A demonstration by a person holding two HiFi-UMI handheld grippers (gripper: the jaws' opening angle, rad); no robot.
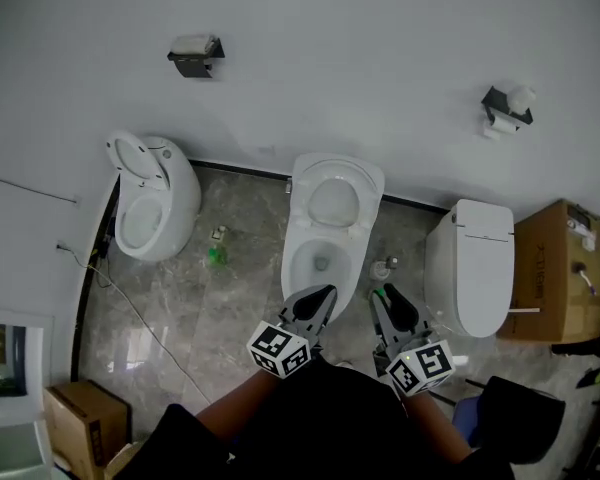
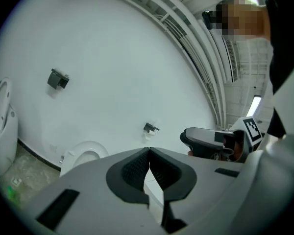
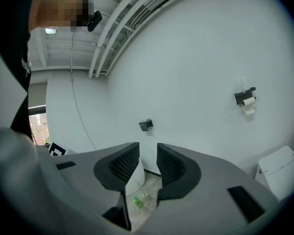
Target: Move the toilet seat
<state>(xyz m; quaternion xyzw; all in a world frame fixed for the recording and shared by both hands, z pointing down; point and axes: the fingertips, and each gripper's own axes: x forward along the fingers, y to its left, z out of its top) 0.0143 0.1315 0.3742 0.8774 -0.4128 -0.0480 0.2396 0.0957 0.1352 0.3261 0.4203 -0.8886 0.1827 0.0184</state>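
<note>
The middle white toilet (image 1: 302, 246) stands against the wall straight ahead, its seat (image 1: 334, 180) tipped up against the wall above the open bowl; it also shows low in the left gripper view as the toilet (image 2: 85, 155). My left gripper (image 1: 326, 294) hangs just before the bowl's front rim, shut with nothing between its jaws (image 2: 149, 151). My right gripper (image 1: 380, 294) is beside it to the right, above the floor. Its jaws (image 3: 148, 148) stand a small gap apart and hold nothing.
A second toilet (image 1: 156, 204) with its seat up stands at the left, a third toilet (image 1: 474, 264) with its lid down at the right. A green bottle (image 1: 216, 255) lies on the floor between left and middle. A cardboard box (image 1: 555, 270) stands far right, another box (image 1: 80, 420) lower left. Paper holders (image 1: 196, 56) hang on the wall.
</note>
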